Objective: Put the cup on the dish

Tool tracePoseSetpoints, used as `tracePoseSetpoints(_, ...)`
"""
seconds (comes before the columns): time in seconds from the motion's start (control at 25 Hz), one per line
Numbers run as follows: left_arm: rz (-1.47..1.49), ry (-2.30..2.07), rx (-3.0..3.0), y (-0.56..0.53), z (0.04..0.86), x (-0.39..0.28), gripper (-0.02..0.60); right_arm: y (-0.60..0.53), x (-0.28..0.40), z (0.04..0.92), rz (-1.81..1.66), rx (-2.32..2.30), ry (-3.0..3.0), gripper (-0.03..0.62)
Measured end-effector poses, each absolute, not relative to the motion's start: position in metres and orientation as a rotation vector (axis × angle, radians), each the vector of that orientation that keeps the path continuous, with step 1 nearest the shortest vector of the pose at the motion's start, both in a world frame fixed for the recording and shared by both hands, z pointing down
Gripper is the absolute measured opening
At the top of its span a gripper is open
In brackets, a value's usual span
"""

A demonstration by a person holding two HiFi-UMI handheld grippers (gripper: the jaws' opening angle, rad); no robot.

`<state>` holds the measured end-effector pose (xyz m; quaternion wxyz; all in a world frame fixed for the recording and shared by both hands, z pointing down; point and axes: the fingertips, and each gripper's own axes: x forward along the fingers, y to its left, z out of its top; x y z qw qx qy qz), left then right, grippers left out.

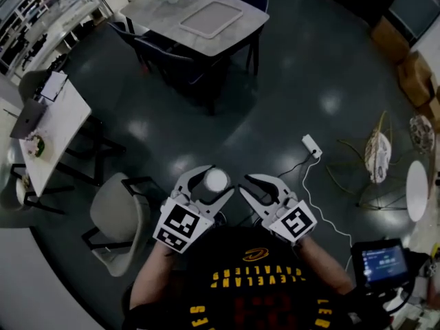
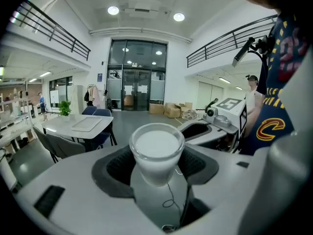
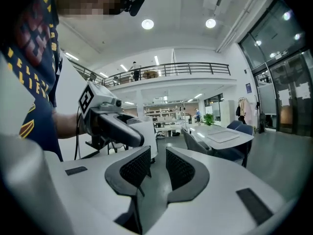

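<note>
A small cup, clear with a white inside, is held in mid-air between the pads of my left gripper, which is shut on it. In the left gripper view the cup stands upright between the two dark pads. My right gripper hovers just right of it, jaws a narrow gap apart with nothing between them; the right gripper view shows that gripper with its gap bare. The left gripper and the cup show there too. I can make out no dish for certain.
Below is a dark floor. A marble table with a tray and dark chairs stands far ahead. A grey chair is at my left, a white desk beyond it. A power strip with its cable and wire-frame stools lie right.
</note>
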<state>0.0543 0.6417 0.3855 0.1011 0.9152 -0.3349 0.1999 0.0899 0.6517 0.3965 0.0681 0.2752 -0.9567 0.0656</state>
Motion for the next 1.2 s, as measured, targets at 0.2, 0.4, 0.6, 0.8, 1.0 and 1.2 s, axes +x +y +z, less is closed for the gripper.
tracePoseSetpoints(0.2, 0.572, -0.976, 2.724, 0.626, 0.374, 0.029, 0.264, 0.644, 0.063, 0.406, 0.145, 0.796, -2.844, 0.13)
tracePoseSetpoints(0.4, 0.586, -0.935, 2.712, 0.614, 0.372, 0.017, 0.264, 0.64, 0.029, 0.406, 0.05, 0.776, -2.824, 0.169)
tracePoseSetpoints(0.6, 0.589, -0.904, 2.696, 0.602, 0.373, 0.019, 0.264, 0.625, 0.013, 0.404, 0.058, 0.836, -2.854, 0.169)
tracePoseSetpoints(0.8, 0.631, -0.907, 2.682, 0.583, 0.381, 0.019, 0.264, 0.603, 0.006, 0.409, 0.08, 0.857, -2.868, 0.189)
tracePoseSetpoints(1.0, 0.622, -0.958, 2.653, 0.551, 0.387, 0.016, 0.264, 0.573, 0.001, 0.417, 0.152, 0.837, -2.902, 0.189)
tracePoseSetpoints(1.2, 0.59, -1.014, 2.646, 0.503, 0.39, 0.022, 0.265, 0.527, 0.007, 0.422, 0.186, 0.822, -2.925, 0.189)
